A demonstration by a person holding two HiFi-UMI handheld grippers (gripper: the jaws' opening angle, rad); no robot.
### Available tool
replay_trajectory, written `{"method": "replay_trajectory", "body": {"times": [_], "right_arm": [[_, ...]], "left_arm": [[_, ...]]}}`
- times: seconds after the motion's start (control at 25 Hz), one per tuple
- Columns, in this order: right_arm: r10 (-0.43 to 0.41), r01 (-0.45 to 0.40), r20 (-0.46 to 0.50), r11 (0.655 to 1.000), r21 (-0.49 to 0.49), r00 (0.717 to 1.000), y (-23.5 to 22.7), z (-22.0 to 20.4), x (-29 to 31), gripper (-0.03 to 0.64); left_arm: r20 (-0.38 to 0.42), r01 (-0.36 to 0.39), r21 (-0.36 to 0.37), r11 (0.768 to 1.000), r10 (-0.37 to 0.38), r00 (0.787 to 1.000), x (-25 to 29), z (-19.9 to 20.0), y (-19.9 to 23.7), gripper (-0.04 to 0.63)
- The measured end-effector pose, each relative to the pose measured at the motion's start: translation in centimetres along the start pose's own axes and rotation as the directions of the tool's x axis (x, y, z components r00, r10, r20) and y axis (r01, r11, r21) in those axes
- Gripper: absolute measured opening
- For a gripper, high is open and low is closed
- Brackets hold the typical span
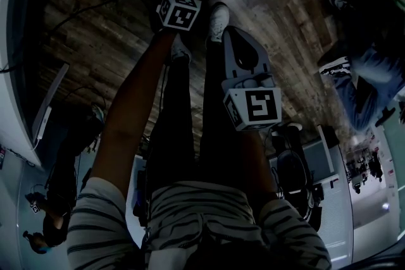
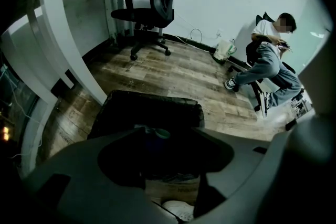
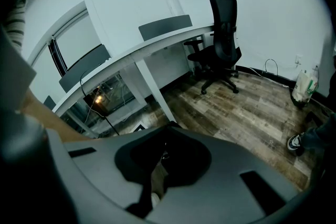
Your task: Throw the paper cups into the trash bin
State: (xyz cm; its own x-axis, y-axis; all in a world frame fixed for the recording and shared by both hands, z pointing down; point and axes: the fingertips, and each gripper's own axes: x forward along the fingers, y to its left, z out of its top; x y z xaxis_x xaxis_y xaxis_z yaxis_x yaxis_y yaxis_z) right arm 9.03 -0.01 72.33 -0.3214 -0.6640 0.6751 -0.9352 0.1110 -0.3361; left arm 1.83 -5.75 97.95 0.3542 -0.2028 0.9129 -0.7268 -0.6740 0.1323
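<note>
Left gripper view looks steeply down along the left gripper (image 2: 160, 157). Its jaws stand wide apart, directly above the black trash bin (image 2: 118, 110), which fills the twelve o'clock side of the gap. I judge it is held there so that whatever leaves the jaws falls inside. Between the jaws shows a dark paper cup (image 2: 148, 148); it is too dark to tell whether the pads press on it or it lies in the bin. Its long axis seems to run from six to twelve o'clock, with the pale rim toward one o'clock, away from the camera. In the head view, at four o'clock from the left one, the right gripper (image 1: 231, 38) hangs aside, jaws almost together and empty, probably because this drop needs one hand only.
</note>
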Motion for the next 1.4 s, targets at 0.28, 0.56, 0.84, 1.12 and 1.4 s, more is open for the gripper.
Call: {"method": "replay_trajectory", "body": {"times": [0.28,0.56,0.84,1.12,1.4], "right_arm": [[-0.002,0.002,0.006,1.000,-0.008,1.000,0.0,1.0,-0.7,0.009],[-0.008,0.009,0.026,1.000,-0.023,1.000,0.4,2.9,-2.1,0.009],[-0.006,0.008,0.053,0.999,-0.046,0.999,1.2,4.7,-3.9,0.009],[0.003,0.002,0.077,0.998,-0.070,0.997,2.1,7.0,-5.7,0.009],[0.029,-0.019,0.100,0.995,-0.101,0.995,3.5,10.2,-8.2,0.009]], "left_arm": [[0.033,-0.001,-0.051,0.999,0.003,0.999,-1.9,1.4,-0.2,0.253],[0.104,-0.003,-0.112,0.994,0.015,0.994,-5.9,4.0,-0.3,0.213],[0.150,-0.021,-0.157,0.987,0.045,0.988,-9.7,6.1,-0.1,0.181],[0.201,-0.020,-0.210,0.977,0.063,0.978,-13.9,7.8,-0.3,0.117],[0.272,-0.015,-0.236,0.972,0.080,0.959,-20.4,10.4,-0.4,0.072]]}}
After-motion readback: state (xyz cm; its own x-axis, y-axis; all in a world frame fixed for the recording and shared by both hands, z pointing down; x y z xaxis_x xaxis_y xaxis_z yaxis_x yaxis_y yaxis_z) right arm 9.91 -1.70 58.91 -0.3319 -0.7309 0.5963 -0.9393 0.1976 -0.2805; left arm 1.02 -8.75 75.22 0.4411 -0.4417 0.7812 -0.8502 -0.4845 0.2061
